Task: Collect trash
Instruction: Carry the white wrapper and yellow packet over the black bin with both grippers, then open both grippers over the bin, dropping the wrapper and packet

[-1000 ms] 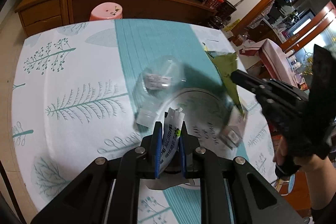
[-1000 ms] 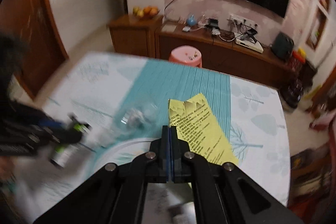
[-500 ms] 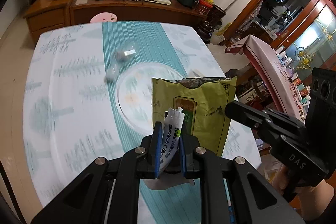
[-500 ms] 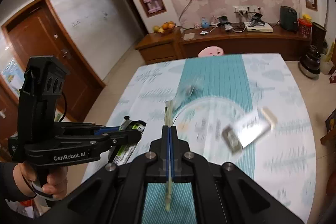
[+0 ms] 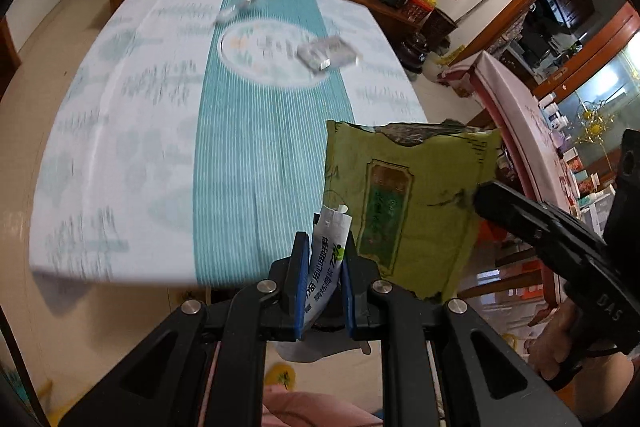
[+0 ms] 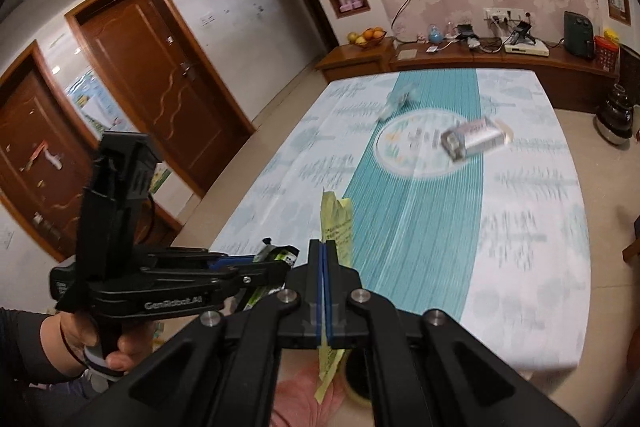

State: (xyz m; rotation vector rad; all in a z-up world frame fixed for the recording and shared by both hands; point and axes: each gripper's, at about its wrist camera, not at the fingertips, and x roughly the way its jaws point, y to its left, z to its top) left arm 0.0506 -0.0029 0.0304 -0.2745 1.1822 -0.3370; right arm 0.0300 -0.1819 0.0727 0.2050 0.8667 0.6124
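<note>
My left gripper [image 5: 324, 267] is shut on a white sachet [image 5: 329, 247] with blue and green print, held over the table's near edge. Beside it, my right gripper [image 5: 478, 201] is shut on a torn yellow-green packet [image 5: 408, 195]. In the right wrist view that packet [image 6: 340, 223] stands edge-on between the shut fingers of the right gripper [image 6: 323, 259], and the left gripper [image 6: 286, 257] is just to its left. A silver-white wrapper [image 6: 474, 139] and a clear plastic piece [image 6: 396, 99] lie far off on the table [image 6: 532, 227].
The tablecloth has a teal stripe [image 5: 256, 147] down its middle and a round printed patch. Something pink [image 6: 304, 399] and a round dark opening [image 6: 356, 375] sit on the floor below the near edge. A wooden sideboard [image 6: 480, 63] runs behind the table and doors stand at left.
Both grippers have drawn back from the middle of the table to its near edge, carrying the sachet and the packet. The clear plastic piece and silver wrapper now lie far away.
</note>
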